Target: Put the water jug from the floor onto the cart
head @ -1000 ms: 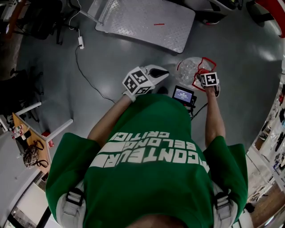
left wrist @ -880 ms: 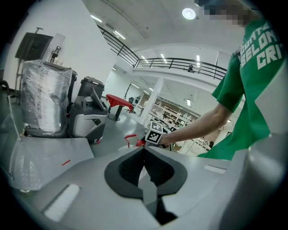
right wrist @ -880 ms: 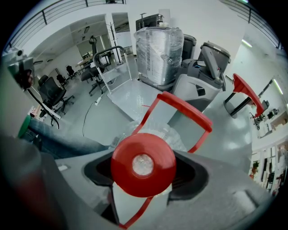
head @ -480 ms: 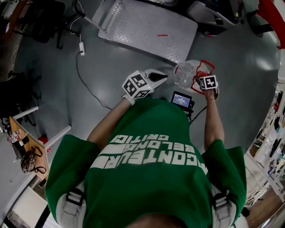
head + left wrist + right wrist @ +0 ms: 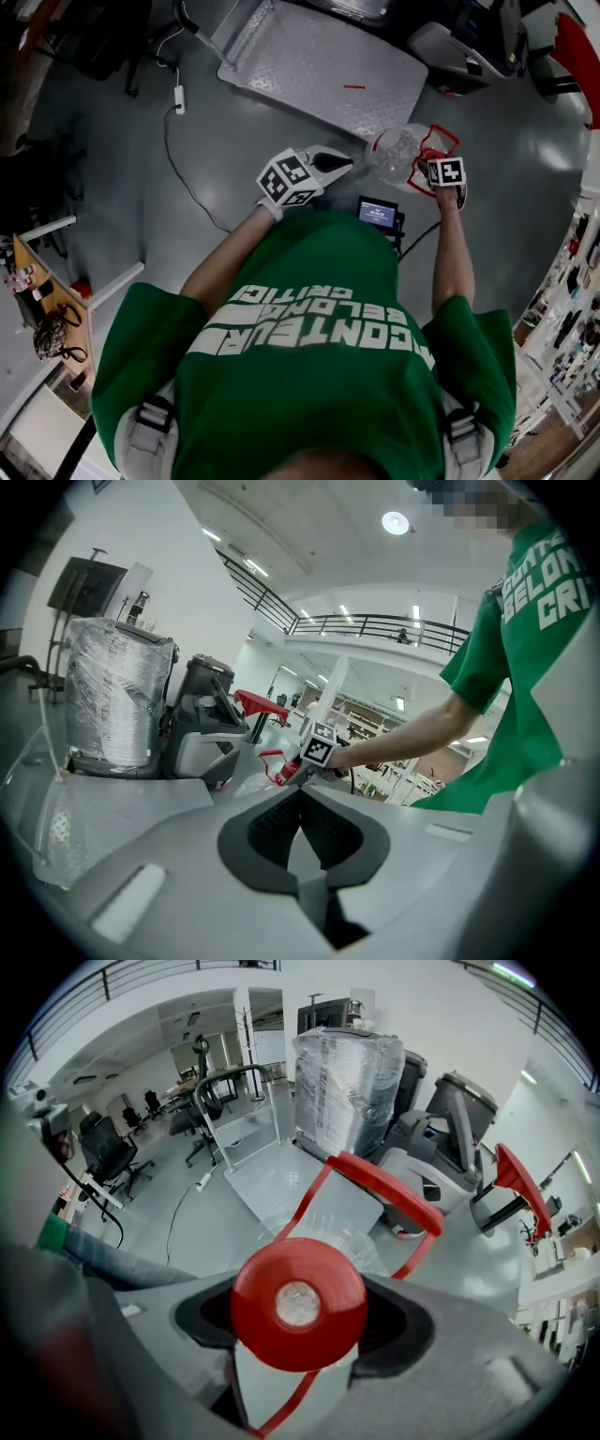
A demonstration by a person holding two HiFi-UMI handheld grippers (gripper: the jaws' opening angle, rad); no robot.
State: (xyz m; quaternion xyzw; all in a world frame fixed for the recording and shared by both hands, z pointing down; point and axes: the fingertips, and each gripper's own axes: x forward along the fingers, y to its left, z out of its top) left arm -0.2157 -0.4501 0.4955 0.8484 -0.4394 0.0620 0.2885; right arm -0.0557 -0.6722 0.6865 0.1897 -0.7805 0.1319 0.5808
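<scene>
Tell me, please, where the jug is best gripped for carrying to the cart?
At the red cap and neck, from the cap end, as the right gripper does: that narrow round part fits between the jaws, while the clear body of the jug is too wide.

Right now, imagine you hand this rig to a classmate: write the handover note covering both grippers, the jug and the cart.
Left gripper: shut, empty, held to the left of the jug.
Right gripper: shut on the water jug, jaws closed at its red cap.
Jug: over the floor by the near edge of the cart, not on the platform.
Done: jug gripped.
Left: bring it over the cart, set it down, release.
</scene>
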